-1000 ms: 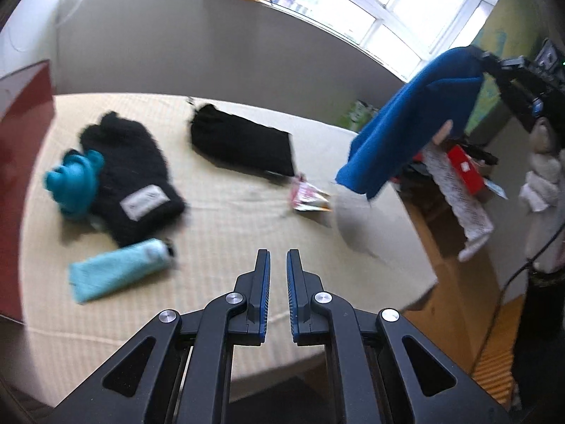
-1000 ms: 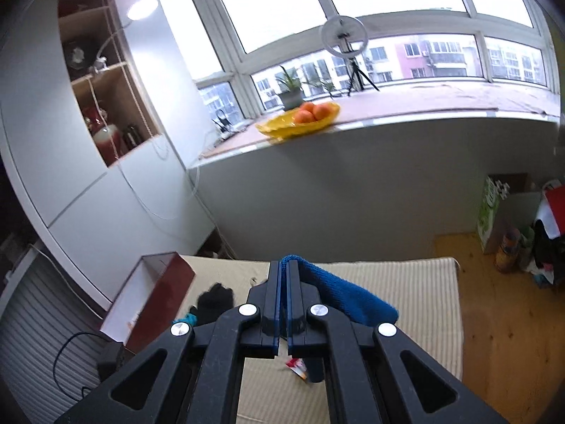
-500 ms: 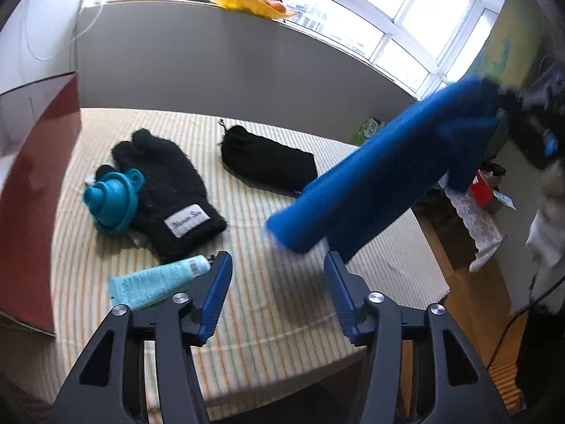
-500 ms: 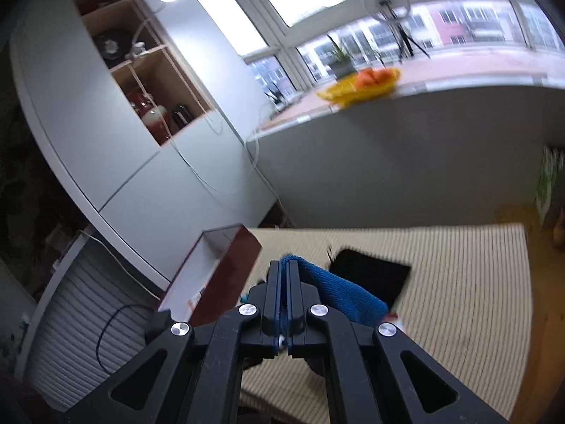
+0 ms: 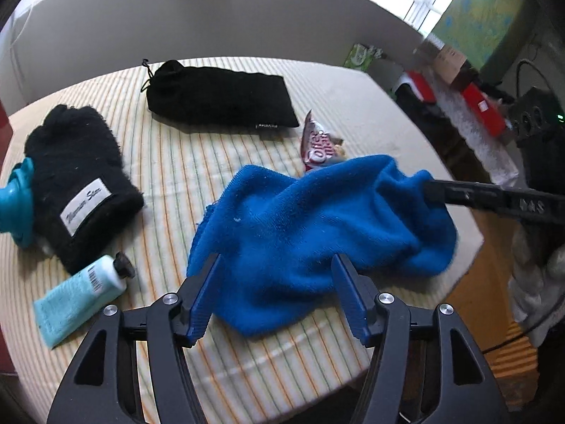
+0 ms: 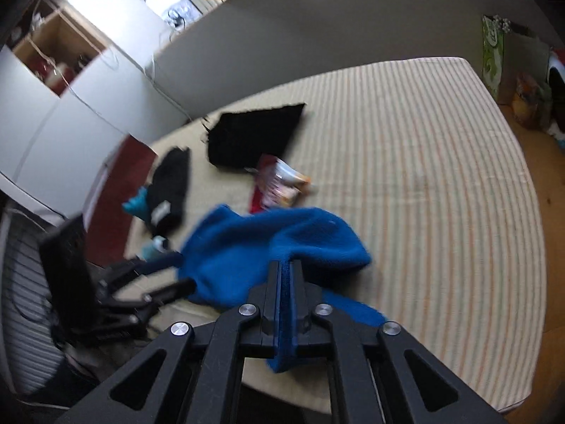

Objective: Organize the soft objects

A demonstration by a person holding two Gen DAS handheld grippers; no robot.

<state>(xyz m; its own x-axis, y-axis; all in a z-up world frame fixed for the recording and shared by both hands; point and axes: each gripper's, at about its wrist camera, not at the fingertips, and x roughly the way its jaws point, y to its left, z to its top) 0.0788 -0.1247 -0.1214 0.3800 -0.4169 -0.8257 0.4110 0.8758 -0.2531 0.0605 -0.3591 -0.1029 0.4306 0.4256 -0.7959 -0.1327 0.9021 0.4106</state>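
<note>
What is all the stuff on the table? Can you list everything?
blue cloth: one, blue, near table edge, in front
glove: one, black, white label, left
pouch: one, black, drawstring, far side
snack packet: one, red and white, behind cloth
tube: one, pale teal, black cap, near left
plastic thing: one, teal, beside glove
striped table: one, cream
left tongs: opening, astride cloth edge
right tongs: opening, cloth pinched between

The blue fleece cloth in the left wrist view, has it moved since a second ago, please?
Yes: the blue fleece cloth came down from mid-air onto the striped table.
</note>
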